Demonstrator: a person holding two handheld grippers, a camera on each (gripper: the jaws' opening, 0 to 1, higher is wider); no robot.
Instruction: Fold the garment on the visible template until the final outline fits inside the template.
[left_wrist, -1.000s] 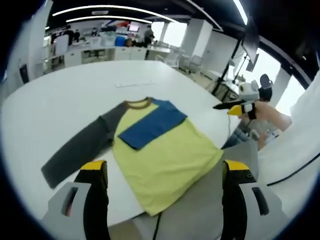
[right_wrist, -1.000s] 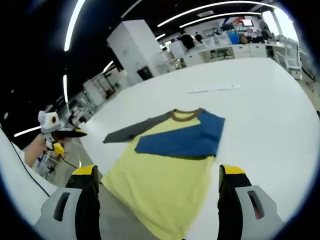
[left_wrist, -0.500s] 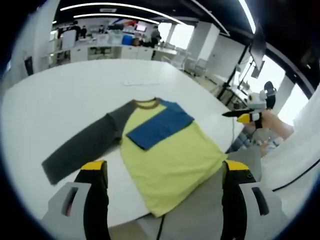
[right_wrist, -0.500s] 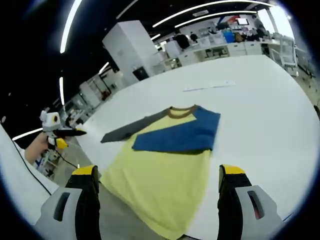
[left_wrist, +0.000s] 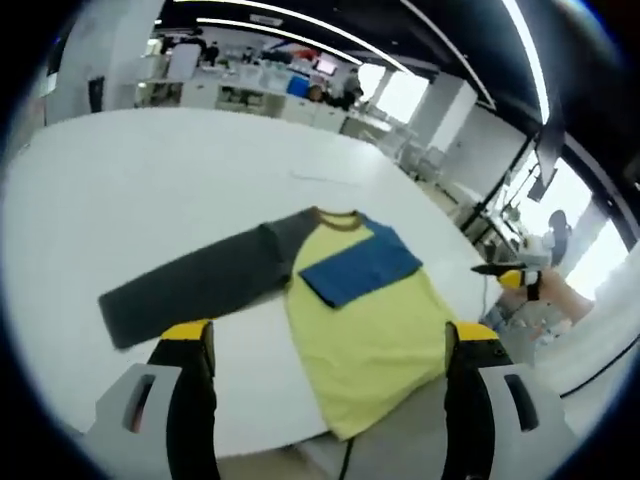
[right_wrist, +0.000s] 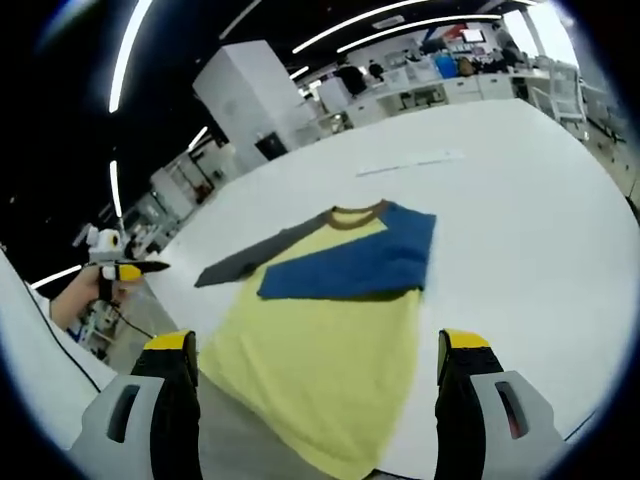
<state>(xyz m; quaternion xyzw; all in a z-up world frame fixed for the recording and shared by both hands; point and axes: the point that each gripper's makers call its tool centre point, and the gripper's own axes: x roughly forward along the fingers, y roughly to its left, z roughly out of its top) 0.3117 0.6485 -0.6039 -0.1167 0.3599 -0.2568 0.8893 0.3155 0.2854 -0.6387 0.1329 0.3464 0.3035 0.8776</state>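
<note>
A: In the left gripper view, where is the garment?
B: The raglan T-shirt (left_wrist: 360, 330) lies flat on the white tabletop (left_wrist: 150, 190), its yellow body reaching the near edge. The blue sleeve (left_wrist: 360, 272) is folded across the chest; the grey sleeve (left_wrist: 195, 290) stretches out towards the tabletop's left side.

A: And the left hand-held gripper (left_wrist: 330, 345)?
B: Released, jaws spread wide, above the near edge and grasping nothing. The other hand-held gripper (left_wrist: 505, 270) appears at the right, off the tabletop, in a hand; whether it is clenched I cannot tell from here.

A: The right gripper view?
B: The same T-shirt (right_wrist: 320, 340), hem at the near edge, blue sleeve (right_wrist: 350, 268) folded over, grey sleeve (right_wrist: 245, 262) pointing left. A thin white strip (right_wrist: 410, 163) lies beyond the collar. The right hand-held gripper (right_wrist: 315, 350) is released and empty.

A: Any containers?
B: Only small ones on distant benches; contents unreadable.
</note>
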